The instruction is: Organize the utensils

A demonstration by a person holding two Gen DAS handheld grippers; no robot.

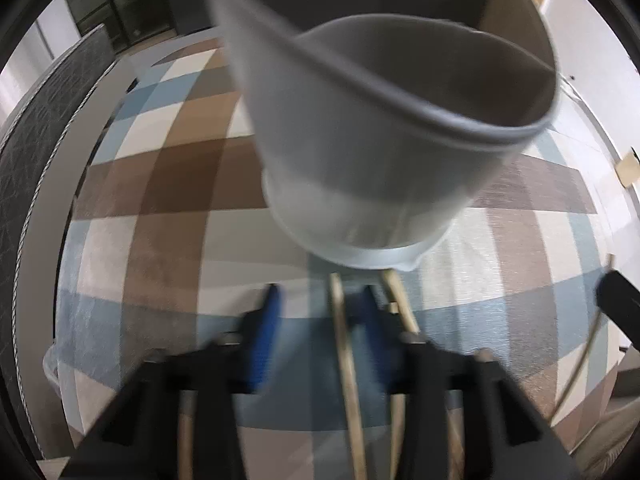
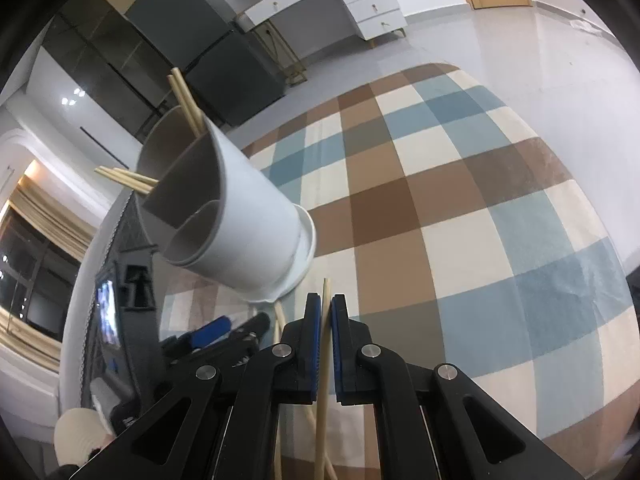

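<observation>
A white utensil holder (image 2: 240, 220) with inner dividers stands on the checked tablecloth (image 2: 440, 208), with several wooden chopsticks (image 2: 188, 104) in it. It fills the left wrist view (image 1: 380, 132), blurred. My right gripper (image 2: 327, 312) is shut on one wooden chopstick (image 2: 323, 380), just right of the holder's base. My left gripper (image 1: 320, 304) is open, close in front of the holder; two loose chopsticks (image 1: 348, 360) lie between and beside its blue fingers (image 1: 268, 320). The left gripper also shows in the right wrist view (image 2: 232, 328), at lower left.
A dark patterned edge (image 1: 48, 128) borders the cloth at left. A white cabinet with drawers (image 2: 360, 0) and a dark fridge (image 2: 200, 40) stand on the far floor. A white rounded object (image 2: 78, 432) lies at lower left.
</observation>
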